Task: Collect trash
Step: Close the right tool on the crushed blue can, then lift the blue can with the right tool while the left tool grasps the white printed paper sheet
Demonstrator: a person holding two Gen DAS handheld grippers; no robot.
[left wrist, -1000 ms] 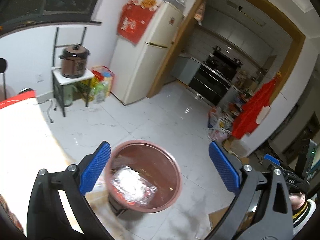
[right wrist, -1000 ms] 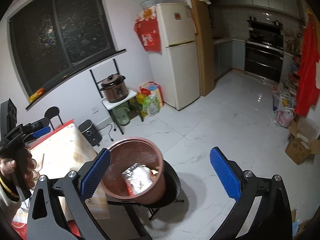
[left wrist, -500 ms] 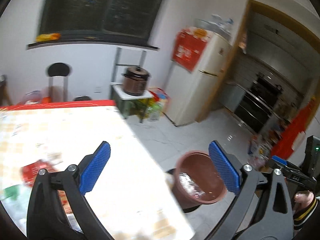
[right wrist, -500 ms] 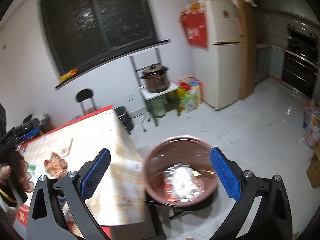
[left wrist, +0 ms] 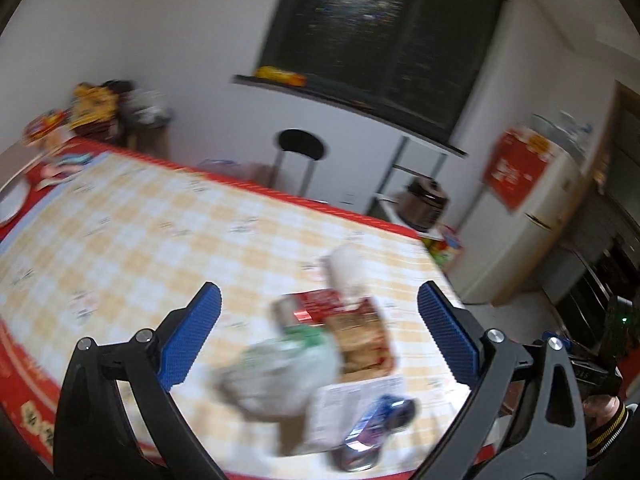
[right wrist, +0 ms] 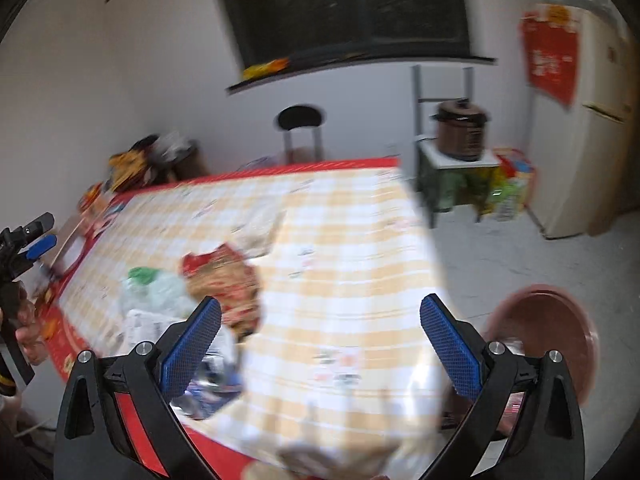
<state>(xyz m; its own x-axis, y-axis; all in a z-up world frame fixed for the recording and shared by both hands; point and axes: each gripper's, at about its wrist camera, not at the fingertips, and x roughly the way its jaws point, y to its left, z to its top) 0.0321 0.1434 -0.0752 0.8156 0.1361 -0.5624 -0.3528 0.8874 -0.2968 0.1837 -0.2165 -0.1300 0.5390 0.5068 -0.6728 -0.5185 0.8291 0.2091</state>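
My left gripper (left wrist: 320,336) is open and empty above a pile of trash on the checked tablecloth (left wrist: 120,232): a clear plastic bag (left wrist: 280,376), a red-and-tan snack wrapper (left wrist: 360,336), a white paper (left wrist: 352,404), a blue-and-silver wrapper (left wrist: 380,424) and a white crumpled piece (left wrist: 348,276). My right gripper (right wrist: 320,344) is open and empty over the table's near right part. It sees the snack wrapper (right wrist: 228,280), the plastic bag (right wrist: 160,292) and the brown trash bin (right wrist: 548,332) on the floor to the right. Both views are blurred.
A black stool (left wrist: 298,152) and a rack with a brown cooker (right wrist: 460,128) stand by the far wall. A cream fridge (right wrist: 596,120) is at the right. Clutter (left wrist: 96,108) lies at the table's far left corner. A plate (left wrist: 12,200) sits at the left edge.
Both grippers have swung left from the trash bin to the table. The bin has left the left wrist view and sits at the right edge of the right one. Both stayed open.
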